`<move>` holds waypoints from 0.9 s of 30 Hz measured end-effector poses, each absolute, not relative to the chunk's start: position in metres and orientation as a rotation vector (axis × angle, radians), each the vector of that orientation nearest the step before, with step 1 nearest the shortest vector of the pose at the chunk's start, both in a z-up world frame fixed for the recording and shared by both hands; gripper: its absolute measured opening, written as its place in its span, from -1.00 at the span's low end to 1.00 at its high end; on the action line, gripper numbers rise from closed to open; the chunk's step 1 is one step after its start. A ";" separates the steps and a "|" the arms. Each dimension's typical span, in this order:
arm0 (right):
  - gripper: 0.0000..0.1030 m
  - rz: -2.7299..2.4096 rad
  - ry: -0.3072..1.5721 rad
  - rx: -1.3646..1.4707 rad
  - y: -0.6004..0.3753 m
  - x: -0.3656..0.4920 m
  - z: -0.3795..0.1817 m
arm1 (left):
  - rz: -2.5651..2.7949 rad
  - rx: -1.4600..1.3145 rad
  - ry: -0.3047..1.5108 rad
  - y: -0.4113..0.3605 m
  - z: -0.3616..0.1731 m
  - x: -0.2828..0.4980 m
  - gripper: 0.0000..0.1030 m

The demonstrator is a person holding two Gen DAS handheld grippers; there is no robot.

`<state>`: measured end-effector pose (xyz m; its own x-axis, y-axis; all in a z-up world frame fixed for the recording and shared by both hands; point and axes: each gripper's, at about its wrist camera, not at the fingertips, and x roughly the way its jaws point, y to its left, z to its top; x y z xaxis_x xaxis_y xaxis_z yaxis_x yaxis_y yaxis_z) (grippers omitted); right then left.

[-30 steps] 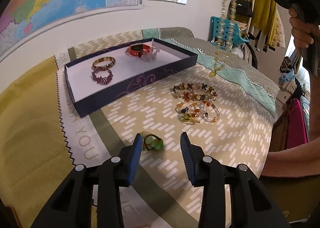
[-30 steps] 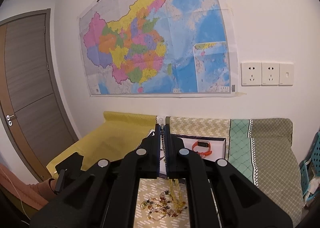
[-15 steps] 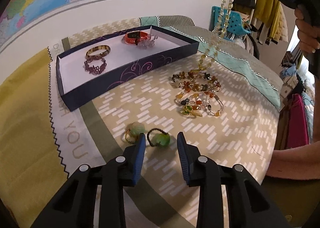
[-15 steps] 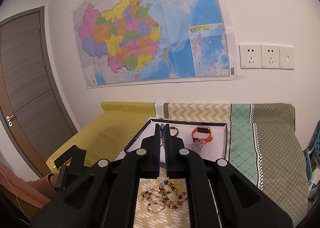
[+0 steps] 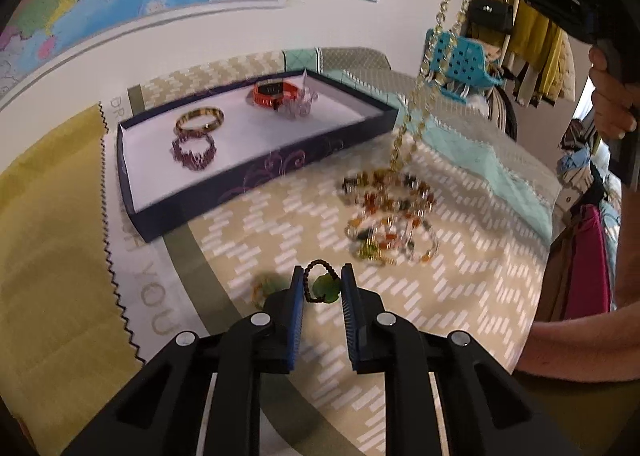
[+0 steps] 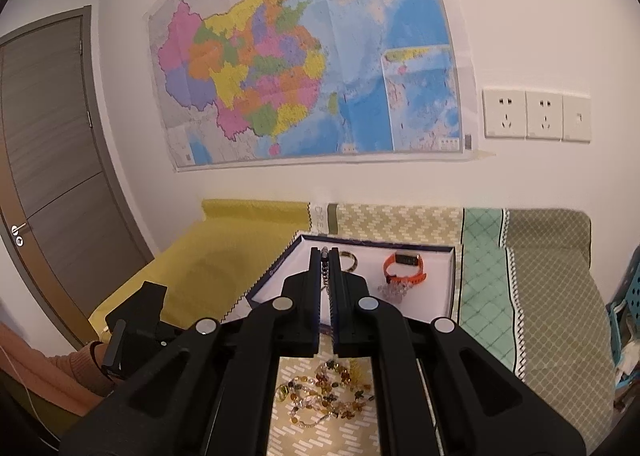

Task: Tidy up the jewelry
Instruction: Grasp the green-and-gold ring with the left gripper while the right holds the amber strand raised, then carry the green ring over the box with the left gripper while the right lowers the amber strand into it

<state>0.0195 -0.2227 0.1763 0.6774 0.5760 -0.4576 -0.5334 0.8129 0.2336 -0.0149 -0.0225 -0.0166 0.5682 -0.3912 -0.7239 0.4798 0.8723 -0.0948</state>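
2 claws work over a patterned cloth (image 5: 460, 296) spread on a counter. The left claw (image 5: 322, 290) sits low over the cloth, and its blue-padded jaws have just been closing; a small ring of dark brown beads with a green stone (image 5: 326, 288) lies between them. The left pad looks to touch the bead loop and the right pad sits just beside the stone, so I cannot tell if it is truly clamped. A 2nd greenish ring (image 5: 266, 288), blurred, lies just left of the claw on the cloth.

The right claw (image 6: 329, 256) is pinched tight on the top of a long necklace (image 5: 416, 112) of pale yellow beads and chain, which hangs down from it; a hand (image 5: 612, 104) grips the tool at the upper right of the left view. The necklace's lower end reaches a loose heap of amber, orange and clear bead strands (image 5: 390, 216) on the cloth.

A shallow dark-blue tray (image 5: 256, 184) with a white floor stands farther back, well apart from the heap. It holds 4 pieces: a gold bangle (image 5: 199, 119), a dark-red beaded bracelet (image 5: 194, 150) just in front of it, an orange band (image 5: 276, 93), and a clear crystal bracelet (image 5: 298, 106) touching the band.
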 end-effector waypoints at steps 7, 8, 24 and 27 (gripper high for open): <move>-0.92 0.627 0.499 0.059 -0.219 0.022 0.196 | -0.525 0.083 0.750 -0.020 0.012 -0.007 -0.68; -0.92 0.626 0.493 0.061 -0.219 0.023 0.198 | -0.525 0.080 0.742 -0.020 0.016 -0.005 -0.68; -0.92 0.622 0.482 0.061 -0.208 0.054 0.212 | -0.467 0.040 0.682 -0.005 0.046 0.032 -0.67; -0.92 0.616 0.483 0.062 -0.207 0.062 0.214 | -0.463 0.036 0.676 -0.003 0.049 0.038 -0.67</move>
<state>0.0620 -0.2071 0.2140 0.7093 0.5687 -0.4165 -0.5402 0.8181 0.1973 0.0380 -0.0030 0.0495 0.6825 -0.4015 -0.6107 0.4246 0.8979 -0.1158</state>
